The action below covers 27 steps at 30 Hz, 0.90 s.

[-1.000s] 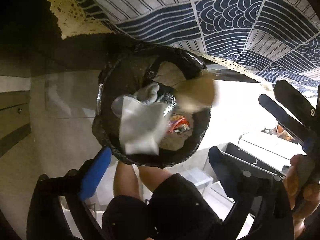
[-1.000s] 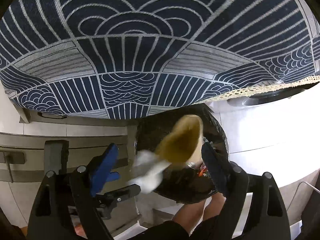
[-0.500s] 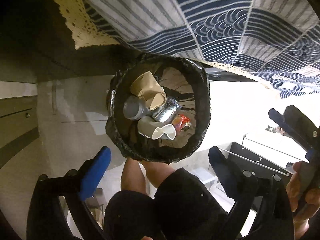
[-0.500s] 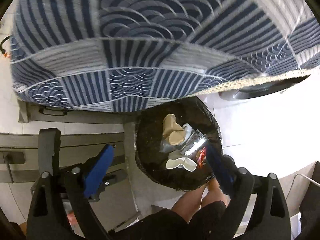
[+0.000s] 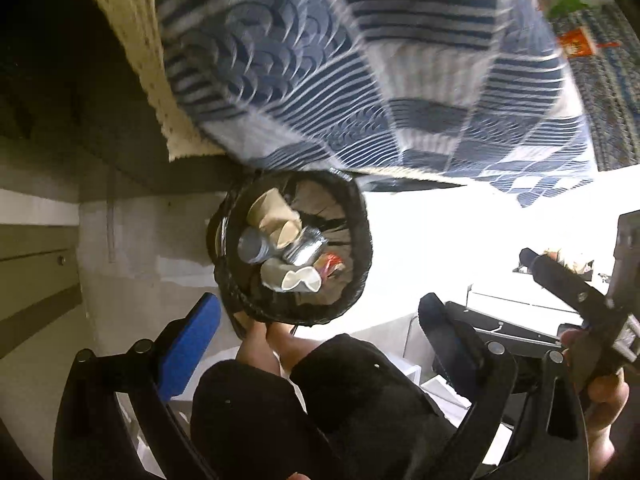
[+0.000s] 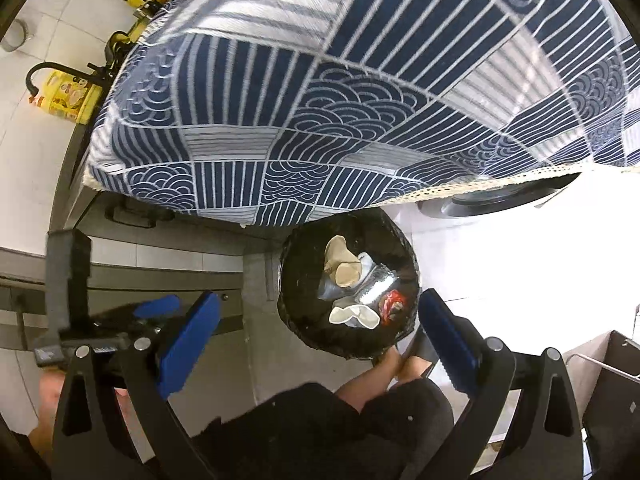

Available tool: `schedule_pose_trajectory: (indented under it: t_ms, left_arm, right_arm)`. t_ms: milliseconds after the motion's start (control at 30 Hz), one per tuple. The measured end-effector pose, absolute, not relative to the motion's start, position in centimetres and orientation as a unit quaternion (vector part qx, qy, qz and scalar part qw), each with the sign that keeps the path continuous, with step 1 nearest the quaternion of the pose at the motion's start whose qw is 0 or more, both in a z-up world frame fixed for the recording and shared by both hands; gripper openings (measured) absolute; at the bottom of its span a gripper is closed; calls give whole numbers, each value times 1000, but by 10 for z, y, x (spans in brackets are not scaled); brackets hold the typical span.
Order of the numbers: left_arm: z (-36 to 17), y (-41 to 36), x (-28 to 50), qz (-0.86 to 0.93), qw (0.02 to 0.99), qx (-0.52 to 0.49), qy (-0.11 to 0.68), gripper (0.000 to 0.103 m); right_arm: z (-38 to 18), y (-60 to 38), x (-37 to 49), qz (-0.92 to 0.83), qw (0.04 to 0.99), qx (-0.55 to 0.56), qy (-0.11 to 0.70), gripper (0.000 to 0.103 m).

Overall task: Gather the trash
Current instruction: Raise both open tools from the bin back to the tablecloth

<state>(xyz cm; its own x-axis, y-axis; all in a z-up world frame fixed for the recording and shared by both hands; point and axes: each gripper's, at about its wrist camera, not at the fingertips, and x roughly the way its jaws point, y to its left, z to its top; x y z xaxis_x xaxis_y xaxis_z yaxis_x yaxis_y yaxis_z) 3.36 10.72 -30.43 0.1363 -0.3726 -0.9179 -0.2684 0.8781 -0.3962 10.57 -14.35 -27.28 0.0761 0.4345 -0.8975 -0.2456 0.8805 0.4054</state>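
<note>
Below, crumpled brown and white paper cups [image 6: 345, 267] and a foil wrapper [image 6: 374, 285] lie inside the round black-lined trash bin [image 6: 296, 320]. Right gripper [image 6: 316, 328], jaws opening, empty, hangs above the bin; left gripper [image 5: 320, 332] spread, empty, beside. Remaining trash [image 5: 576, 42] sits on the blue patterned tablecloth [image 6: 360, 100] above the bin.

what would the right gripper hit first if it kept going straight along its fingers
Probably the black-lined trash bin on the floor, landing on the crushed white cup inside. The right gripper is opening with nothing between its jaws; depth is unclear.

Opening, empty right tool [image 6: 316, 330] above bin [image 6: 296, 332]
</note>
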Motion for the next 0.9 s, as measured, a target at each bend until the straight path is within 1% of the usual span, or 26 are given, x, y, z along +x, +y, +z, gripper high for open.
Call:
schedule_pose_trajectory:
  t_ms: [133, 233, 400, 667, 900]
  left_arm:
    - [-266, 104, 38, -48, 737, -234, 632, 96]
    - [-236, 103, 42, -57, 762, -224, 605, 96]
    - [-193, 99, 49, -72, 797, -197, 567, 96]
    - [-148, 87, 63, -90, 825, -163, 534, 96]
    - [-116, 85, 78, -92, 844, -152, 507, 96]
  right_arm:
    - [-240, -146, 101, 232, 750, 80, 615, 98]
    - [-210, -149, 99, 223, 782, 91, 575, 98]
    - [-173, -154, 99, 219, 809, 101, 536, 98]
    - [-116, -171, 107, 206, 847, 115, 477, 98]
    - [-92, -171, 128, 222, 854, 128, 453, 98]
